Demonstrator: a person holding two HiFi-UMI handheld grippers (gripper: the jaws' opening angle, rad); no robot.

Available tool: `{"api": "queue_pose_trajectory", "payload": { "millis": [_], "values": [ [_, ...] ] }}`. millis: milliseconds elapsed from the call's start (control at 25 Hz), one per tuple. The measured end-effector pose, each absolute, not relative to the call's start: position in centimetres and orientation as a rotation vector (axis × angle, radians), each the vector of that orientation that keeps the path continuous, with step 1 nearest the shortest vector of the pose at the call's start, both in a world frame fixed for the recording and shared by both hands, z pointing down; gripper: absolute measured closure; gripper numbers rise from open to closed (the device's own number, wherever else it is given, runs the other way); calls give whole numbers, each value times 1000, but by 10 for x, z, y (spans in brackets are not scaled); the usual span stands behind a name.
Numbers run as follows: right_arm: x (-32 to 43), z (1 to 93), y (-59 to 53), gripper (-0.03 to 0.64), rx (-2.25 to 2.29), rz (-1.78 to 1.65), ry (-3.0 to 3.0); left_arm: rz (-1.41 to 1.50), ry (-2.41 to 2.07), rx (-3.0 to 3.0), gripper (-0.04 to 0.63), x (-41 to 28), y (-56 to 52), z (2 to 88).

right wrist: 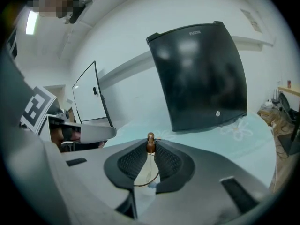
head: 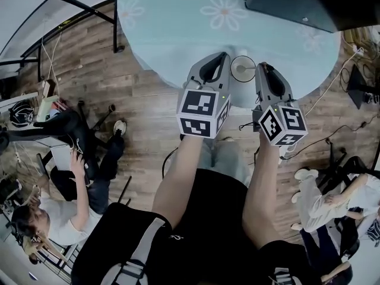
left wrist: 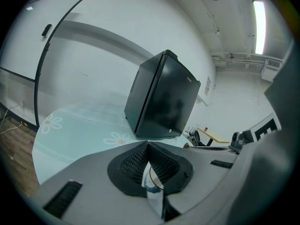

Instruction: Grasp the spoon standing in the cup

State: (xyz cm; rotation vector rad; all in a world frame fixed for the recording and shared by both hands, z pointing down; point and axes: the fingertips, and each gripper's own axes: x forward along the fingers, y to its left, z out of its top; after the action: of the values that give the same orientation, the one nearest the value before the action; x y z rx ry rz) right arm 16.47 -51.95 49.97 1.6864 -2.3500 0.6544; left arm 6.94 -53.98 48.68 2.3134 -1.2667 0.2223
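Observation:
A white cup (head: 241, 70) stands near the front edge of the round table (head: 172, 34), between my two grippers. In the right gripper view, the brown tip of the spoon's handle (right wrist: 150, 141) is pinched between the pads of my right gripper (right wrist: 150, 147), with the cup's rim (right wrist: 146, 176) showing below through the jaws. In the head view the right gripper (head: 260, 66) reaches the cup from the right. My left gripper (head: 224, 57) sits just left of the cup. Its tips (left wrist: 148, 145) meet with nothing between them, and the cup (left wrist: 153, 183) shows underneath.
A black box-shaped appliance (head: 309, 2) stands at the back right of the table; it also fills the view ahead of both grippers (right wrist: 199, 76). A pale flowered cloth covers the table. People sit on the wooden floor side at left (head: 65, 206) and right (head: 332, 198); cables lie there.

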Motion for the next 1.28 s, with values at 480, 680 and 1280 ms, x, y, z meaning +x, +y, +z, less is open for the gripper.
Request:
{"api": "queue_pose_trajectory", "payload": {
  "millis": [480,680,1280],
  "values": [
    [173,437,-524,572,1708,488,-2435,140,-1286,2408,594,81,-549,438],
    [174,407,-530,574,1708,421,-2495,100,-1295,2454,594,86,-556,414],
    [184,326,-548,574,1756,198,-2580,-31,-1362,2585,594,88,-580,332]
  ]
}}
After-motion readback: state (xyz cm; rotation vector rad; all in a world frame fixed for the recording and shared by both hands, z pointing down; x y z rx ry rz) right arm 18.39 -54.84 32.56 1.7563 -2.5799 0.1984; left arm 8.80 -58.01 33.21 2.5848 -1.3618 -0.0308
